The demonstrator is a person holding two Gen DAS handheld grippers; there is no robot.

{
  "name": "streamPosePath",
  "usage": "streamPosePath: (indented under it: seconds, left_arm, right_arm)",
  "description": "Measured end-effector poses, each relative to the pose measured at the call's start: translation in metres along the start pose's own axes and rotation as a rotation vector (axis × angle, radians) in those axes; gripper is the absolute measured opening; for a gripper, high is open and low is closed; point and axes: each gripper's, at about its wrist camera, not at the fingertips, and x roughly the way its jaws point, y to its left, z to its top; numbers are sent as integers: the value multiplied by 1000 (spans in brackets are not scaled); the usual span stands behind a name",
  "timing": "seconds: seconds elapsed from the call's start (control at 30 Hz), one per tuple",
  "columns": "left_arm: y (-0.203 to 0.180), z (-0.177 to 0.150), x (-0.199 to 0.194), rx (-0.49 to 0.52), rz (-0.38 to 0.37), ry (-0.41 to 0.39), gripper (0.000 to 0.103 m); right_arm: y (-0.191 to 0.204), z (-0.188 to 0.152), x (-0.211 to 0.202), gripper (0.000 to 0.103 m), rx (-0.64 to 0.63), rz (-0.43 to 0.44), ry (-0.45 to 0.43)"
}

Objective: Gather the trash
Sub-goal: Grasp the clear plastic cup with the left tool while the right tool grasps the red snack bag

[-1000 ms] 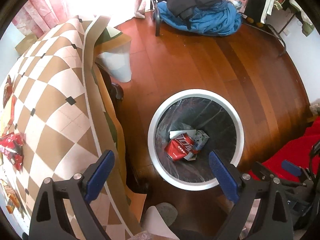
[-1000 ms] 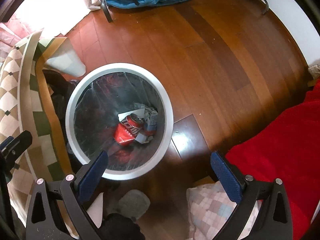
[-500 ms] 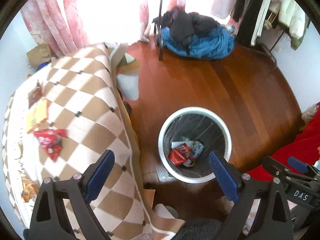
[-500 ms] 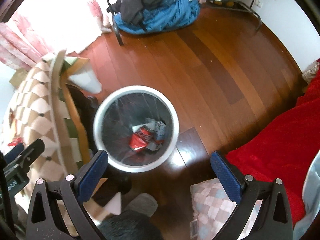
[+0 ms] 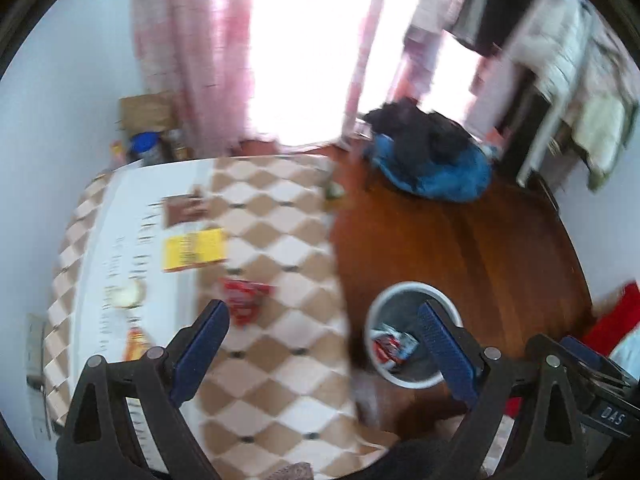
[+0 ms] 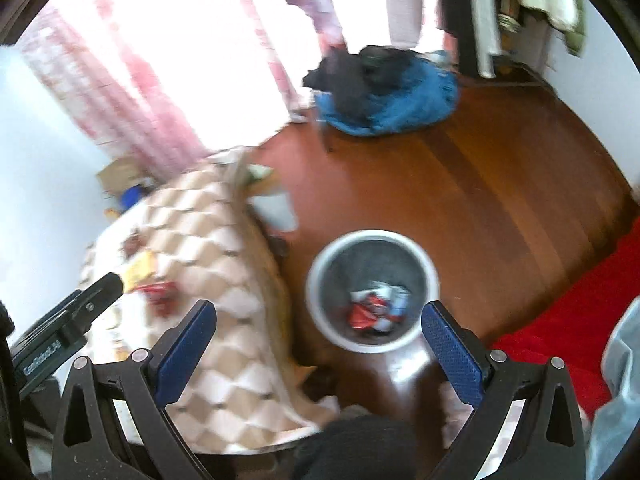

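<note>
left wrist view: blurred throughout. left gripper (image 5: 322,330) empty, blue fingers (image 5: 202,344) spread wide apart, high above the checked tablecloth (image 5: 280,360). on the cloth: red wrapper (image 5: 244,298) nearest the fingertips, yellow packet (image 5: 194,249) beyond it, brown packet (image 5: 185,210) farther still, an orange-and-white scrap (image 5: 134,342) by the left finger, too smeared to name. white-rimmed bin (image 5: 412,334) down on the wooden floor (image 5: 460,240) beside the table, holding red and white litter.

right wrist view: also blurred. right gripper (image 6: 316,332) empty, fingers likewise wide apart, hung near over the bin (image 6: 372,288). left tool visible at the lower left over the cloth.

likely step: reaching for the next piece. best done by dropping onto the red wrapper first, straddling it across its narrow width, pressing pads flat to the cloth before closing, avoiding pinching the fabric.
</note>
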Motion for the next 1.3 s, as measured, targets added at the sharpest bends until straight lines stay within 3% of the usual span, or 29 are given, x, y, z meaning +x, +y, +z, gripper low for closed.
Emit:
streamPosePath:
  seconds: [0.13, 0.27, 0.37, 0.53, 0.7, 0.77, 0.83, 0.87, 0.9, 0.93, 1.1, 1.17, 1.3]
  left_arm:
    - [73, -7, 1, -88, 95, 9, 96]
    - [163, -31, 27, -225, 202, 75, 96]
    - [216, -54, 55, -293, 251, 136, 95]
    - [267, -83, 88, -349, 268, 207, 95]
    - [276, -94, 113, -304, 230, 253, 95]
    - [272, -94, 123, -273, 205, 269, 95]
    - [267, -93, 131, -245, 183, 281, 95]
    - [263, -91, 135, -229, 178, 284, 95]
    - [260, -90, 138, -217, 178, 285, 95]
    - [258, -88, 140, -209, 174, 283, 95]
    - [253, -77, 146, -200, 155, 265, 67]
    - [251, -74, 148, -193, 158, 262, 42]
    - [253, -71, 148, -189, 160, 242, 40]
  right_arm:
    - [71, 1, 21, 103, -101, 69, 43]
    - [134, -4, 71, 103, -175, 116, 121]
    - [172, -12, 123, 103, -210, 124, 194]
    - [214, -26, 207, 91, -228, 109, 293]
    - [231, -33, 256, 85, -231, 81, 324]
    - [235, -35, 268, 77, -230, 100, 328]
    - [239, -38, 279, 63, -224, 98, 333]
    - [239, -39, 279, 62, -222, 97, 317]
    - [240, -38, 278, 49, -224, 104, 301]
    - [241, -38, 278, 43, -228, 110, 301]
    - [241, -38, 273, 39, -244, 100, 285]
    - [240, -38, 269, 37, -257, 100, 280]
    - [242, -40, 261, 34, -278, 105, 271]
